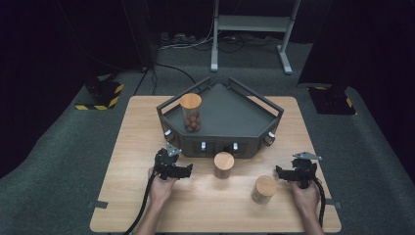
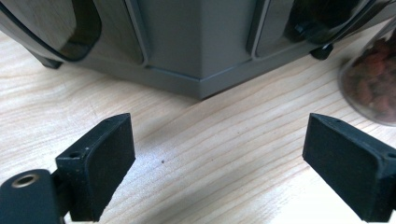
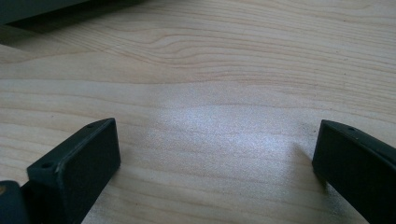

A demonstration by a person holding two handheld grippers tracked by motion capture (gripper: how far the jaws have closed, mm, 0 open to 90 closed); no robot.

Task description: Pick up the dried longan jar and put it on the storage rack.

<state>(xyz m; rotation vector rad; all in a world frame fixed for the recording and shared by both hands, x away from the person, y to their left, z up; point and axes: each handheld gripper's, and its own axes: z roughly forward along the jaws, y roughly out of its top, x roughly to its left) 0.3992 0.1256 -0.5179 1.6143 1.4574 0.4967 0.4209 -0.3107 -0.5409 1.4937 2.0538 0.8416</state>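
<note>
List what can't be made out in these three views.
- Middle jar and right jar, high view: wooden lids cover their contents.
- Jar, left gripper view: cut off by the right edge; reddish-brown contents blurred.
- Tray front knobs, high view: too small to identify.
- Tray, left gripper view: top cut off by the upper edge.

A light wooden table [image 1: 147, 196] stood on grey carpet. On it sat a dark grey angular tray [image 1: 225, 117] toward the far edge, and two wooden-lidded jars: one [image 1: 223, 164] just before the tray's front wall, another [image 1: 264, 189] nearer the right front corner.
</note>
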